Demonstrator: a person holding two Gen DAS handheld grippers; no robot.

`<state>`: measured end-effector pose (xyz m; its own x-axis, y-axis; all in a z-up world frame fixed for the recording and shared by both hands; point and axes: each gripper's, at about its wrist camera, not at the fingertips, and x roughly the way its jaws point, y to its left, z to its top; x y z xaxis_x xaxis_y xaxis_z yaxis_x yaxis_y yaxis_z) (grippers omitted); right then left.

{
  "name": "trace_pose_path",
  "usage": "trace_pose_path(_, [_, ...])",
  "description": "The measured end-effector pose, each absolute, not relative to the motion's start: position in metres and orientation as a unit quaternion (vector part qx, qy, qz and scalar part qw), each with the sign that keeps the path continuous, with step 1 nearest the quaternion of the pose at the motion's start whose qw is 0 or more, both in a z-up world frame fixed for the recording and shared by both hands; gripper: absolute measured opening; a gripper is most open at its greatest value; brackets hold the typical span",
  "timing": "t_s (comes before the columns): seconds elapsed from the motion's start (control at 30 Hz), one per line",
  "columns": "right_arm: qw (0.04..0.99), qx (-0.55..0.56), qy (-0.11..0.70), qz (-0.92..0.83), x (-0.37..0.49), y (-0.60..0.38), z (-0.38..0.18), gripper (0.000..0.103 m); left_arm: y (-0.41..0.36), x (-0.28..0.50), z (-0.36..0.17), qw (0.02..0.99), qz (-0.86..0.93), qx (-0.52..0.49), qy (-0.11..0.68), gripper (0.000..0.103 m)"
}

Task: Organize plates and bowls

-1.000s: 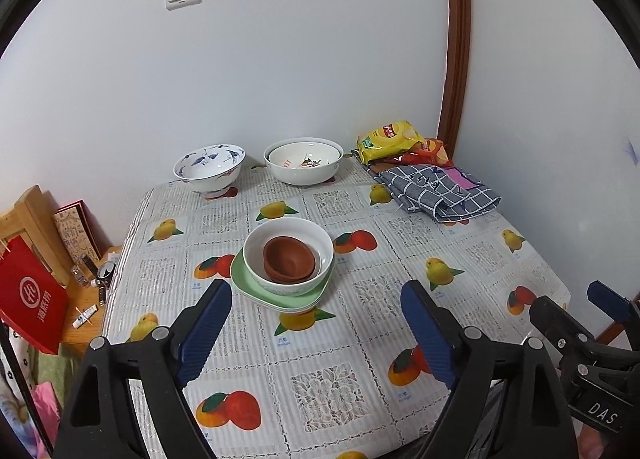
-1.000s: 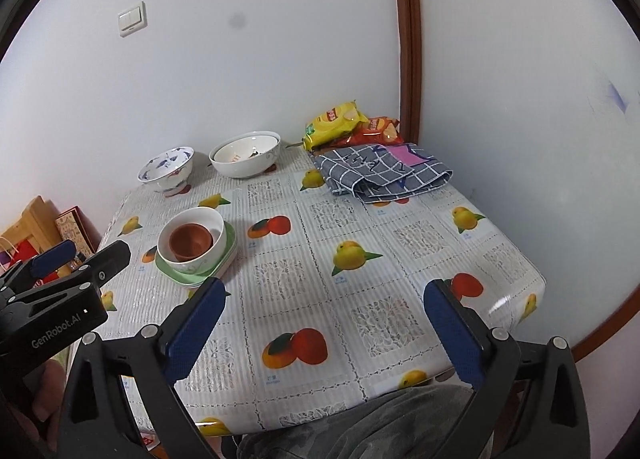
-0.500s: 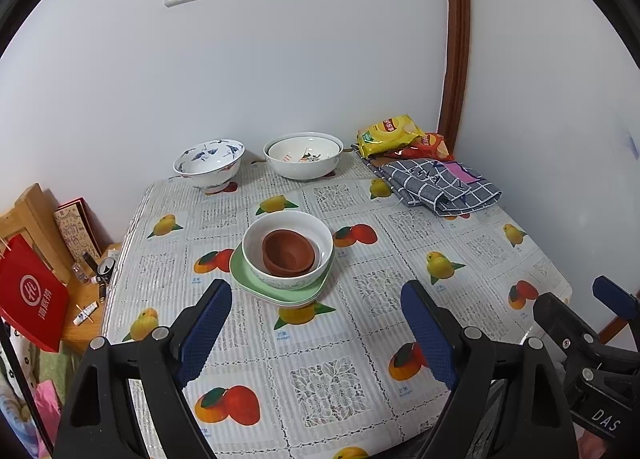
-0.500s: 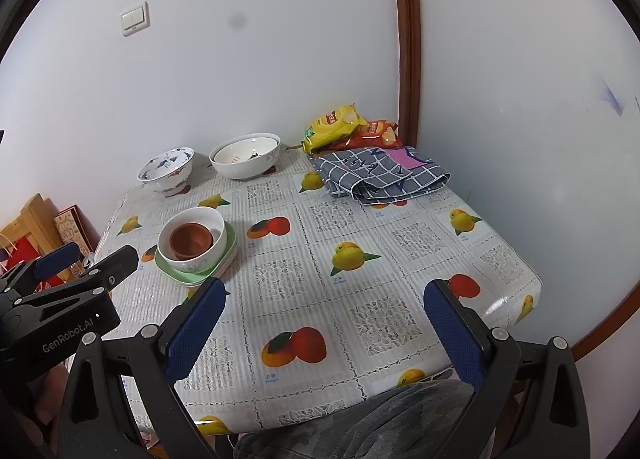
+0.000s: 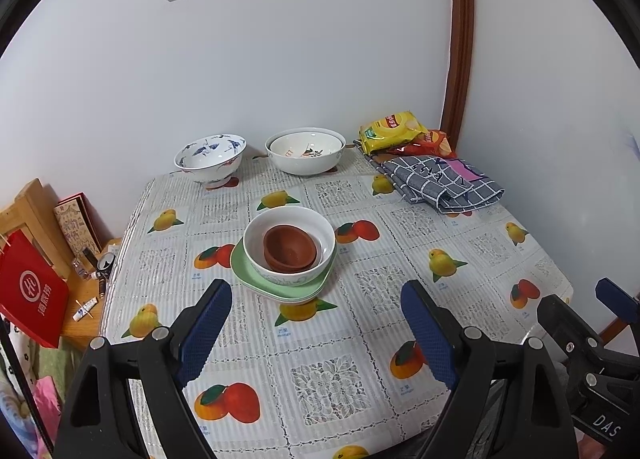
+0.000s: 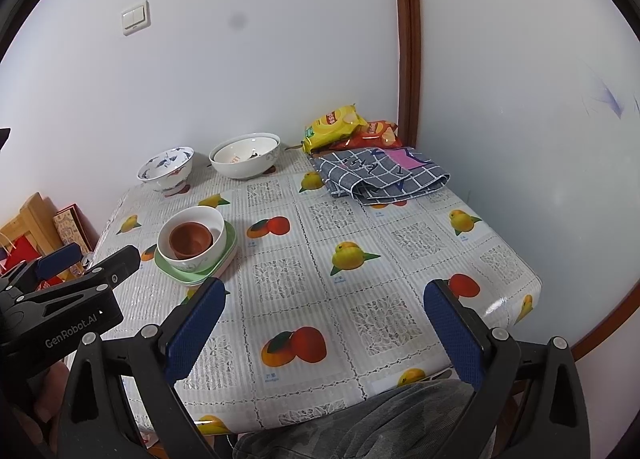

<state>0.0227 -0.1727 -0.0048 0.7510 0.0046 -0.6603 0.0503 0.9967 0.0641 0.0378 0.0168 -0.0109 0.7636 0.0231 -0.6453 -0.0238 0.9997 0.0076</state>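
The left gripper (image 5: 316, 323) is hovering above the near part of the table (image 5: 328, 383) with its jaws spread wide and nothing between them, and the right gripper (image 6: 320, 323) beside it is also standing spread and empty. Just ahead of the left gripper, a brown bowl (image 5: 290, 247) is sitting inside a white bowl (image 5: 289, 245) on green plates (image 5: 276, 285). Farther ahead, near the wall, a blue-patterned bowl (image 5: 210, 158) and a large white bowl (image 5: 306, 151) are standing side by side.

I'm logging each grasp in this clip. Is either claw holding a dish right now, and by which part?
Nothing is held. The left claw and right claw both stand open over the fruit-print tablecloth, short of the white bowl stacked on the green plates.
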Motion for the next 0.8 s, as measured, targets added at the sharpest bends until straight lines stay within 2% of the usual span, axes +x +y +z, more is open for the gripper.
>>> trace_pose_path(0.8, [0.937, 0.042, 0.347, -0.012, 0.0188, -0.1735, -0.0019, 0.098, 0.0171, 0.0360, -0.0110, 0.939, 0.012, -0.001, 0.343, 0.086])
